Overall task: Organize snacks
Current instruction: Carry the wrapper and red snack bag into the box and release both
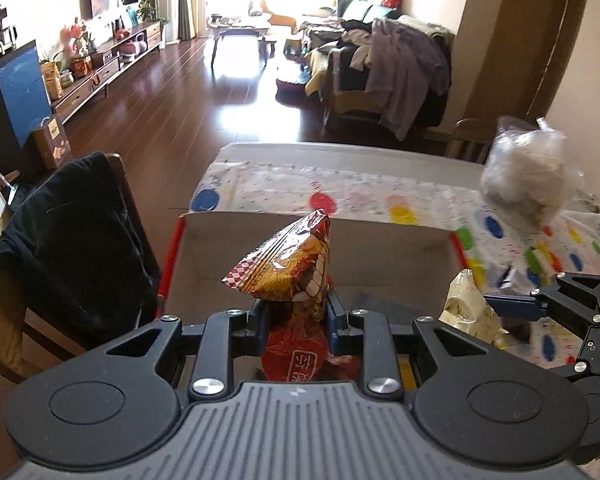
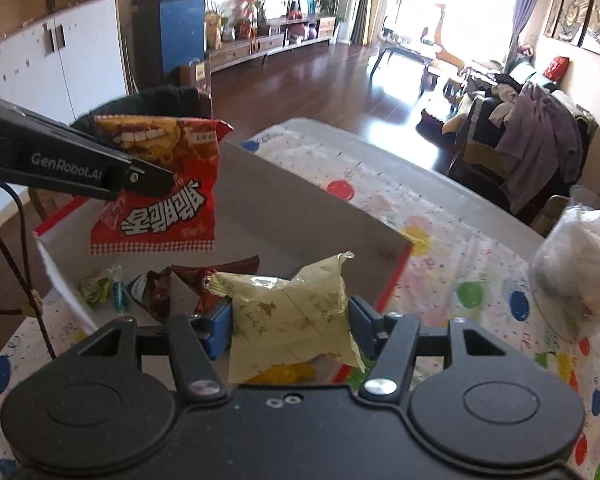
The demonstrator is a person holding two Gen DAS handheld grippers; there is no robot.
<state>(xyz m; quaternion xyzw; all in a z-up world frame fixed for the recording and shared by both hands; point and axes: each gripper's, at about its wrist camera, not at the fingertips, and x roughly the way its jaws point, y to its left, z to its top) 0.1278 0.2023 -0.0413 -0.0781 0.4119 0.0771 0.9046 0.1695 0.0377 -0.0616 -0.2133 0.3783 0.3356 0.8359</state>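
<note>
My left gripper (image 1: 296, 310) is shut on a red snack bag (image 1: 296, 256), which hangs over the open cardboard box (image 1: 380, 246). The right wrist view shows the same red bag (image 2: 160, 204) pinched by the left gripper (image 2: 156, 180) above the box's left part. My right gripper (image 2: 290, 320) is shut on a pale yellow snack bag (image 2: 296, 312) at the near edge of the box (image 2: 300, 216). From the left wrist view, that yellow bag (image 1: 470, 308) and the right gripper (image 1: 516, 306) sit just right of the box. Several small wrapped snacks (image 2: 156, 292) lie on the box floor.
The box stands on a table under a dotted cloth (image 1: 360, 192) (image 2: 460, 264). A clear plastic bag of pale contents (image 1: 524, 176) (image 2: 580, 272) sits on the table to the right. A chair draped with a black garment (image 1: 72, 240) stands left of the table.
</note>
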